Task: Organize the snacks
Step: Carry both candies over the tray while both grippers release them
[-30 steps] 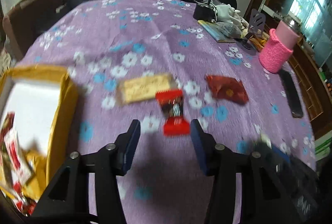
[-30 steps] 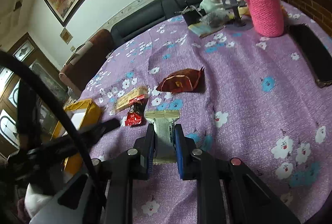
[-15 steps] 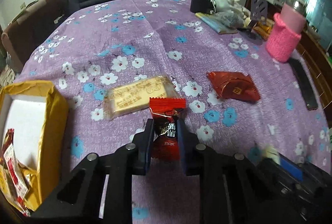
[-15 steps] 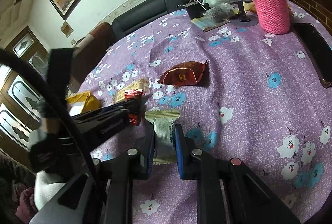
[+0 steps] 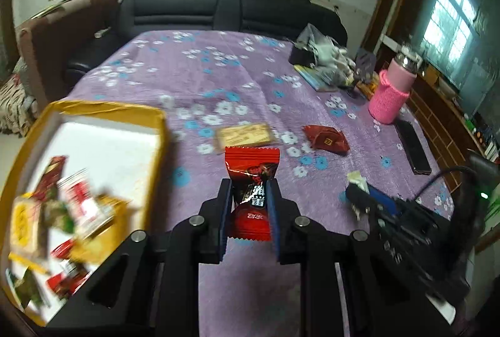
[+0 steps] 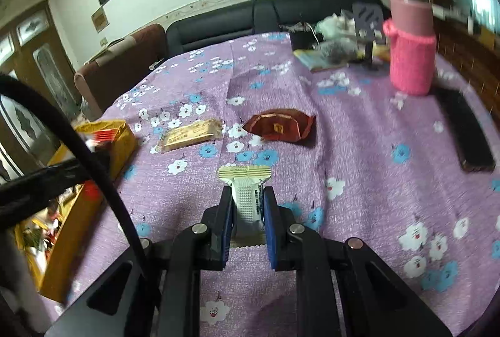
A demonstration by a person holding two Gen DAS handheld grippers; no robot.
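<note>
My left gripper [image 5: 250,185] is shut on a red candy wrapper [image 5: 251,180] and holds it above the purple flowered tablecloth. To its left stands a yellow box [image 5: 156,118] with several snacks inside. My right gripper [image 6: 248,191] is shut on a white snack packet [image 6: 245,196], held over the cloth. A tan biscuit bar [image 5: 243,133] and a dark red packet [image 5: 326,140] lie on the cloth beyond; both show in the right wrist view, the bar [image 6: 190,135] and the packet [image 6: 281,127]. The yellow box [image 6: 122,133] is at the left there.
A pink knit-covered bottle [image 6: 412,55] stands at the right rear, with a black phone [image 6: 465,130] lying in front of it. Books, bags and a small stand [image 6: 368,21] clutter the far right. A black sofa [image 5: 218,8] lies behind the table.
My left gripper closed on the red candy, lifted it and moved left toward the yellow box. My right gripper stays shut on the white packet and shifted slightly.
</note>
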